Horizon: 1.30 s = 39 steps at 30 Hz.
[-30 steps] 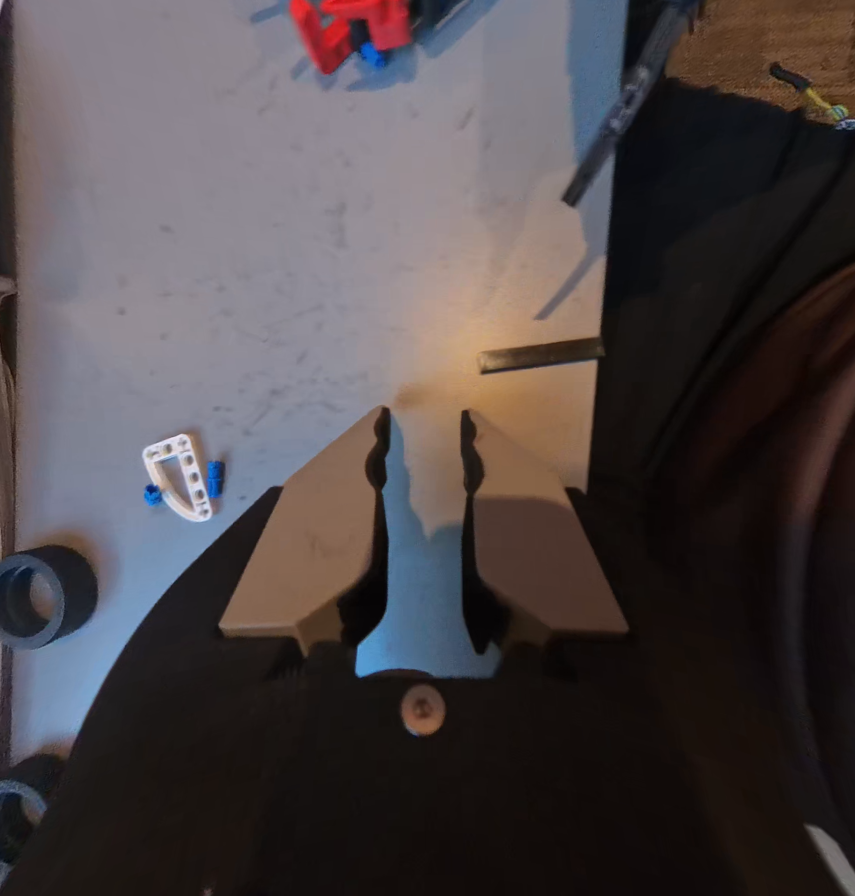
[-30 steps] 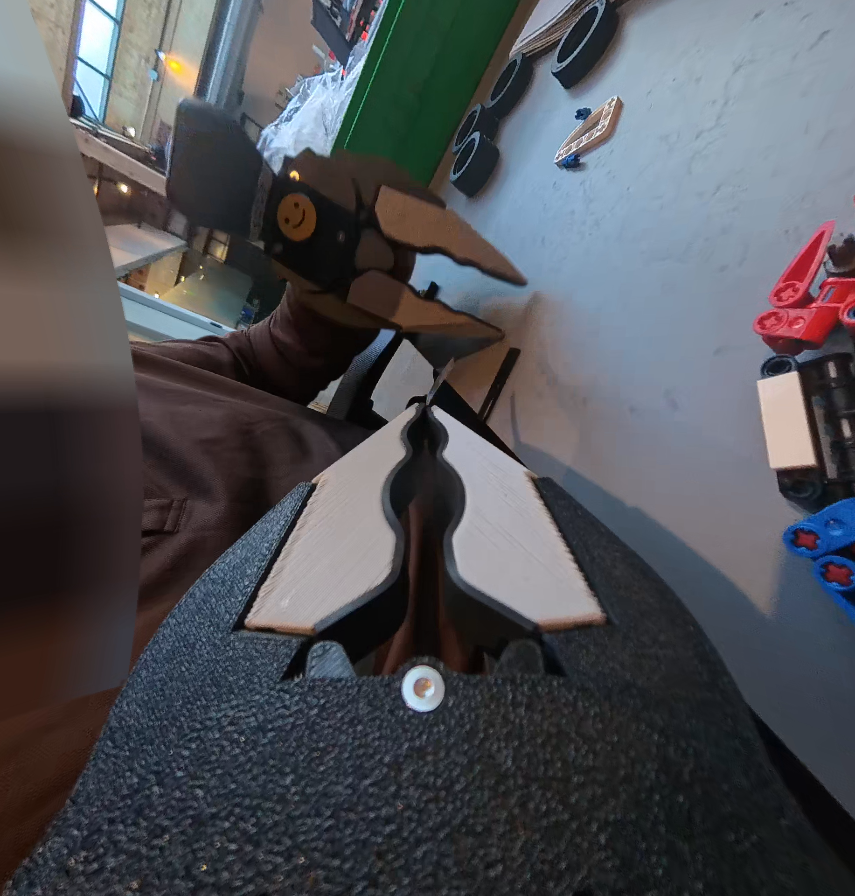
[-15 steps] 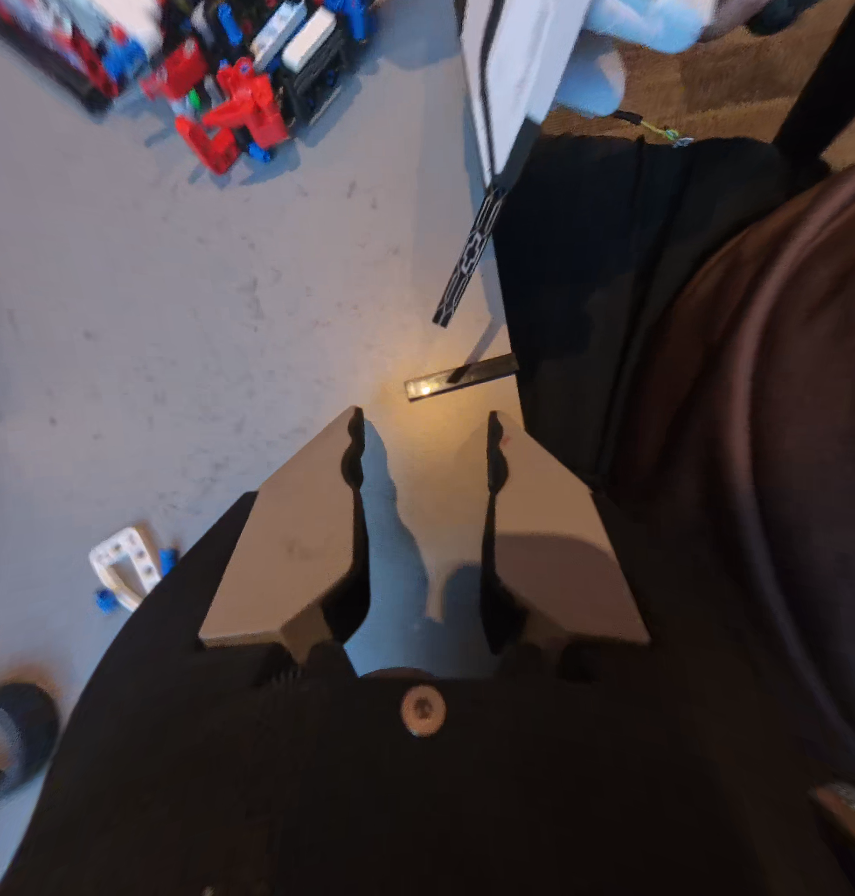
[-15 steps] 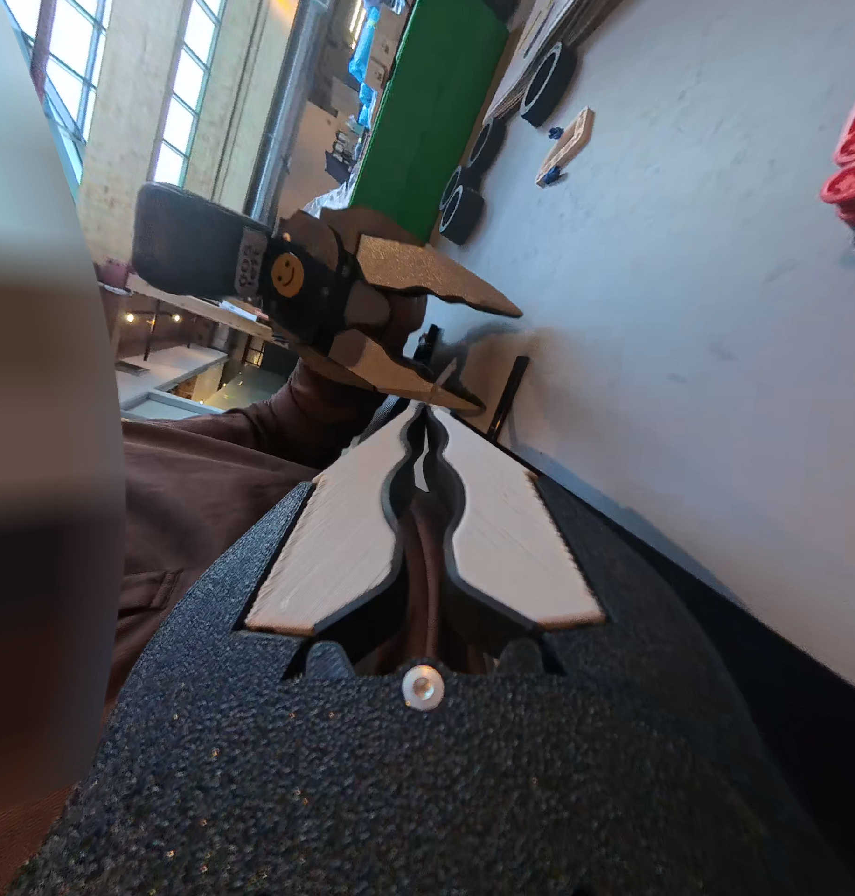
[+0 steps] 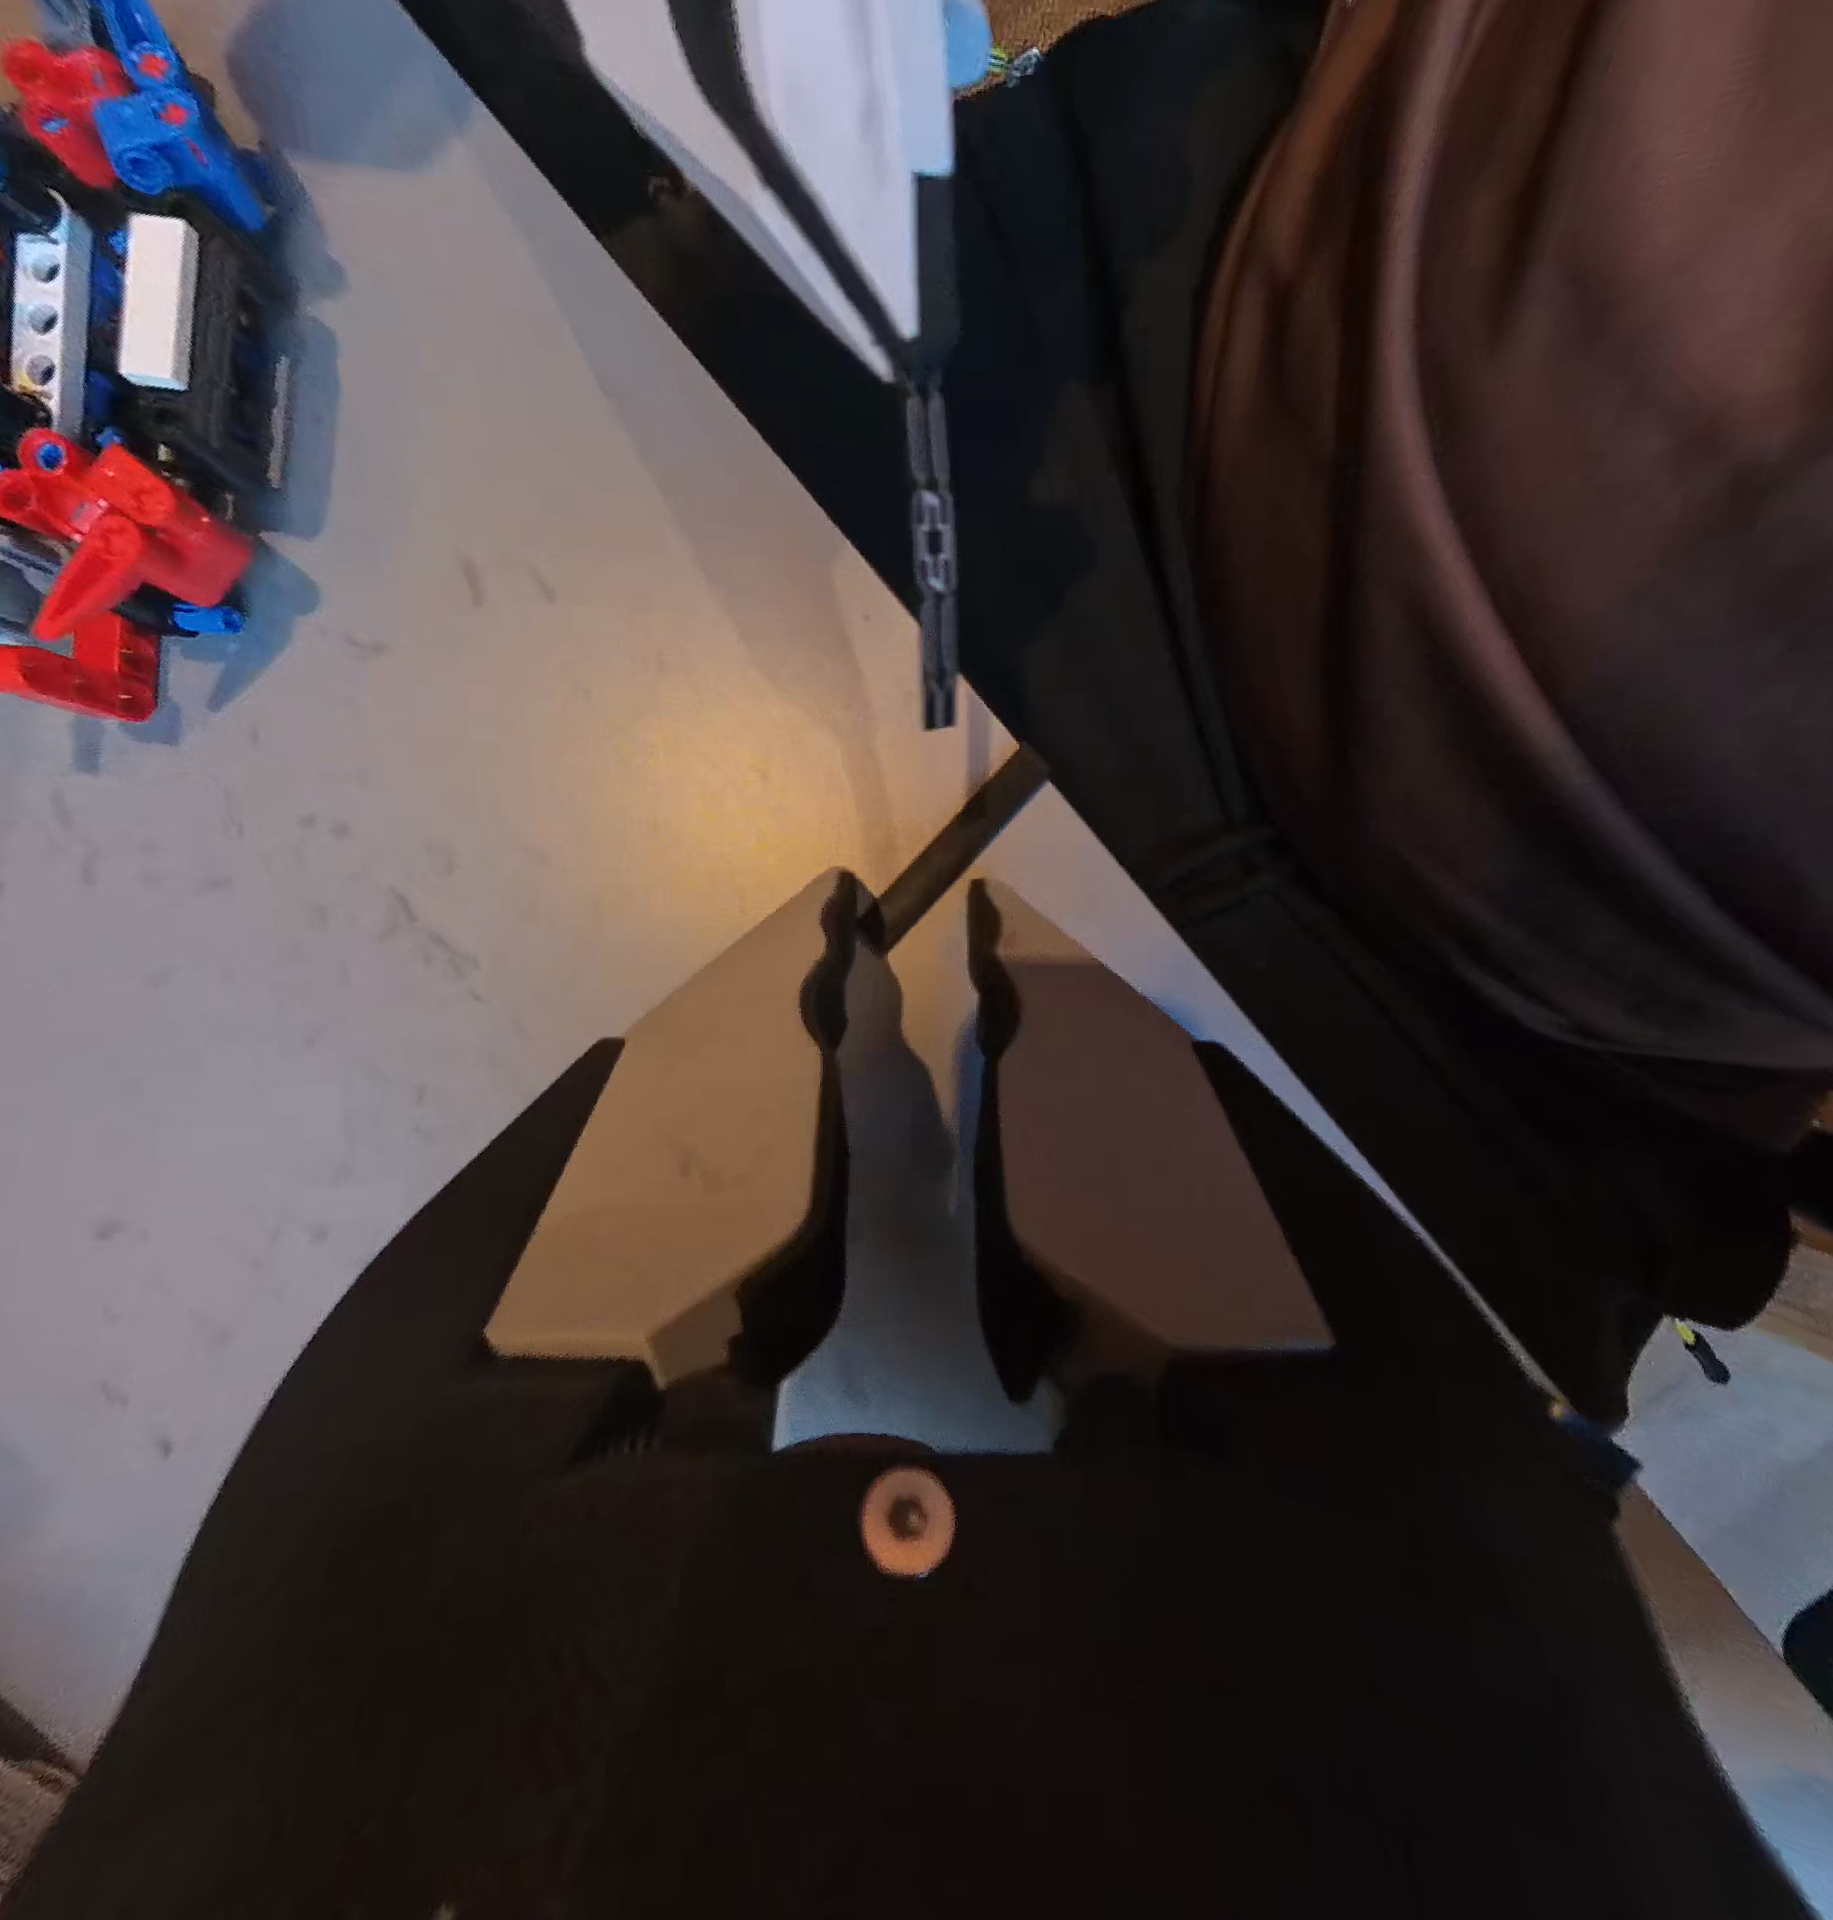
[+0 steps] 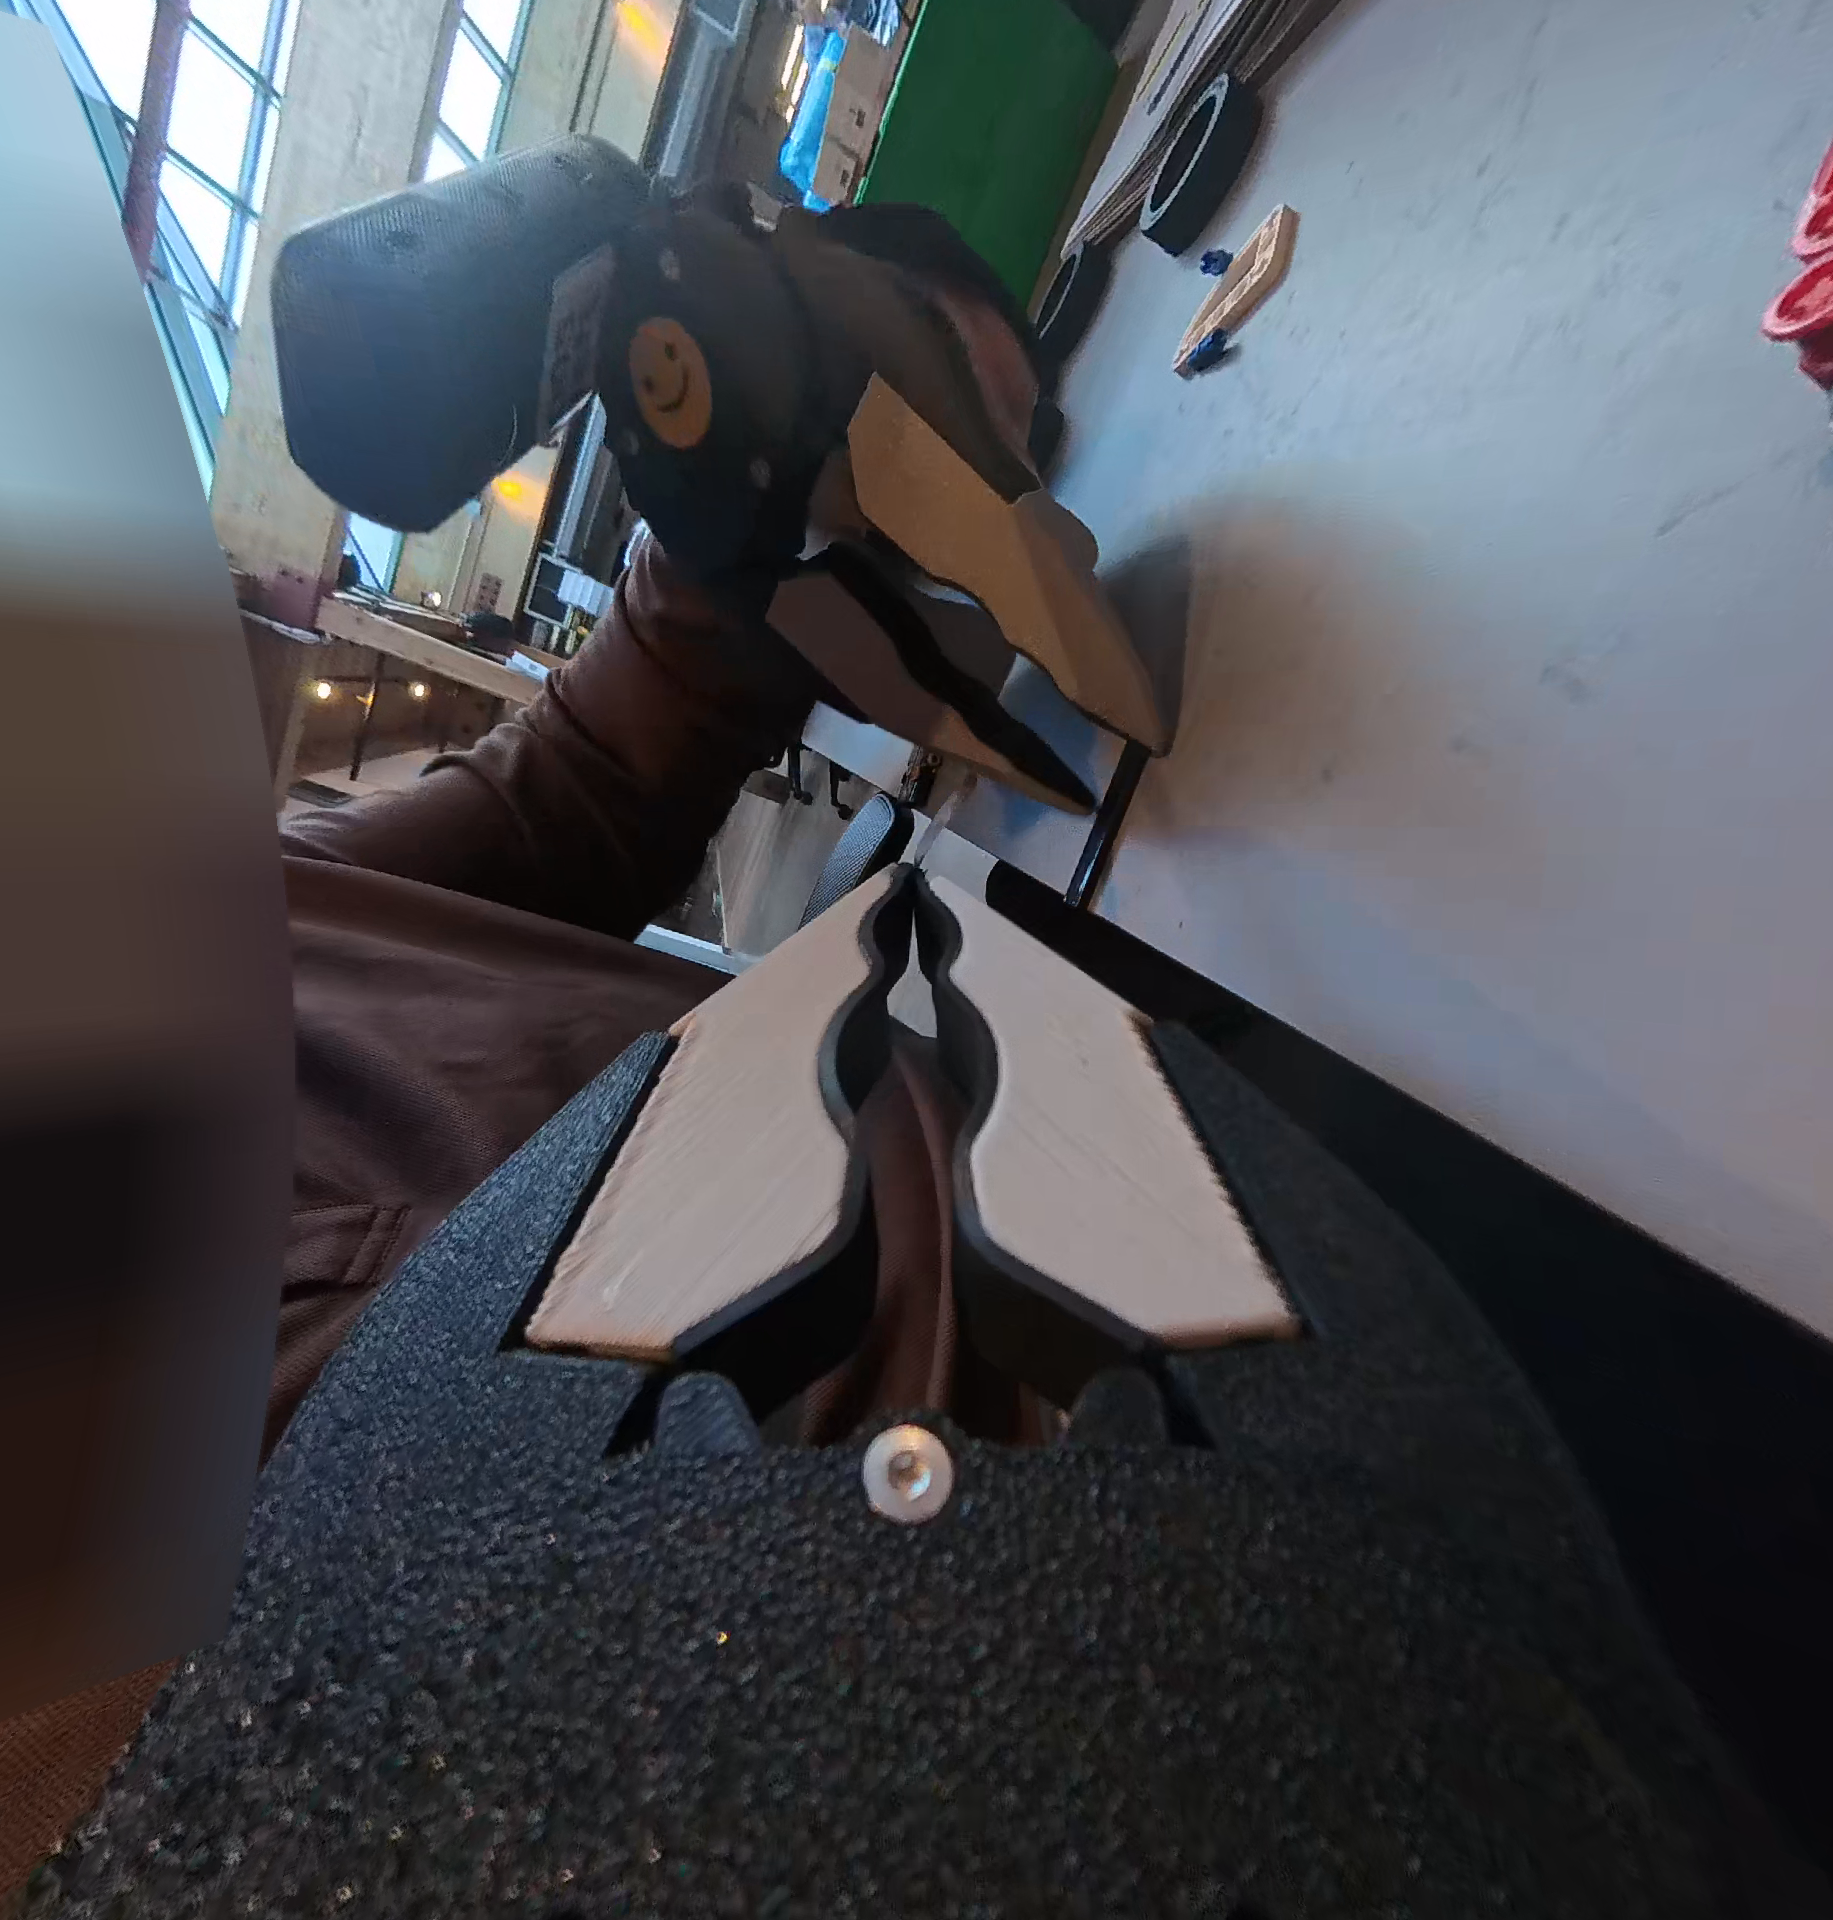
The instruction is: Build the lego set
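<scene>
We see a thin black rod (image 5: 959,831) beside our spread left gripper (image 5: 907,904); right gripper (image 6: 912,883) pinches a flat decal strip (image 6: 943,816).

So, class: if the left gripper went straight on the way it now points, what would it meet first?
Most likely the thin black rod lying at the table edge: the left gripper is open with the rod's end just ahead of its fingertips. Depth is unclear; it may touch the tabletop first.

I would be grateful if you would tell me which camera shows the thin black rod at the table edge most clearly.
The left wrist view: the black rod lies on the grey table at its near edge, just ahead of the open left tongs. In the right wrist view the rod appears only edge-on as a thin sliver, partly hidden behind those tongs.
</scene>
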{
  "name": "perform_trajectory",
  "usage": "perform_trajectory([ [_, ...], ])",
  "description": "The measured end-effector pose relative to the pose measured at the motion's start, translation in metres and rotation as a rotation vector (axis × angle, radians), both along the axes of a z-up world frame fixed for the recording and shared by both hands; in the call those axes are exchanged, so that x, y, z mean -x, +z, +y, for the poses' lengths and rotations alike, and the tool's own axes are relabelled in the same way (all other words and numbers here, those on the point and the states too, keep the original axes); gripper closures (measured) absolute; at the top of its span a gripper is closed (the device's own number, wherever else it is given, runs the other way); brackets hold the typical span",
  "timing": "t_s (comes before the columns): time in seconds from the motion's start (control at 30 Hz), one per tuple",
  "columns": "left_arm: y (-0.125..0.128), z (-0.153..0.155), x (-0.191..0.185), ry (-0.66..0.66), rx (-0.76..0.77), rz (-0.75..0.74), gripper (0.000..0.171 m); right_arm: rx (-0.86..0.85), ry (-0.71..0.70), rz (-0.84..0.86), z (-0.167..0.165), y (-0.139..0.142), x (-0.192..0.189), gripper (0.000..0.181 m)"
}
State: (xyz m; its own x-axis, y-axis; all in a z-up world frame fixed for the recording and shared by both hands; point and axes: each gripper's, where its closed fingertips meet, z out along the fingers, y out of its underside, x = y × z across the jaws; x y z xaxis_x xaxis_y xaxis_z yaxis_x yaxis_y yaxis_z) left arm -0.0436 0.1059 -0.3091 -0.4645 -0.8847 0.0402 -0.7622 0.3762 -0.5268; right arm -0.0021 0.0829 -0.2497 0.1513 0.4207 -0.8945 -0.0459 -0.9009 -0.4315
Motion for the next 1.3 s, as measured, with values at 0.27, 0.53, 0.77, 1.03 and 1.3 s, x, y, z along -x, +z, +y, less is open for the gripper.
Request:
perform_trajectory([
  [0.27, 0.001, 0.0, -0.001, 0.485, 0.094, -0.022, 0.165, 0.014, -0.003, -0.039, 0.005, -0.006, 0.001, 0.181],
  [0.53, 0.003, -0.003, 0.014, 0.844, 0.154, -0.157, 0.158, 0.052, 0.088, -0.134, 0.012, -0.022, 0.029, 0.181],
  [0.77, 0.009, -0.009, 0.032, 0.812, 0.107, -0.209, 0.133, 0.127, 0.192, -0.083, 0.012, -0.025, 0.036, 0.181],
  [1.03, 0.008, -0.003, 0.034, 0.761, 0.034, -0.208, 0.137, 0.117, 0.167, -0.108, 0.012, -0.032, 0.04, 0.181],
  [1.3, 0.012, -0.006, 0.03, 0.681, 0.028, -0.206, 0.144, 0.137, 0.173, -0.099, 0.014, -0.033, 0.038, 0.181],
])
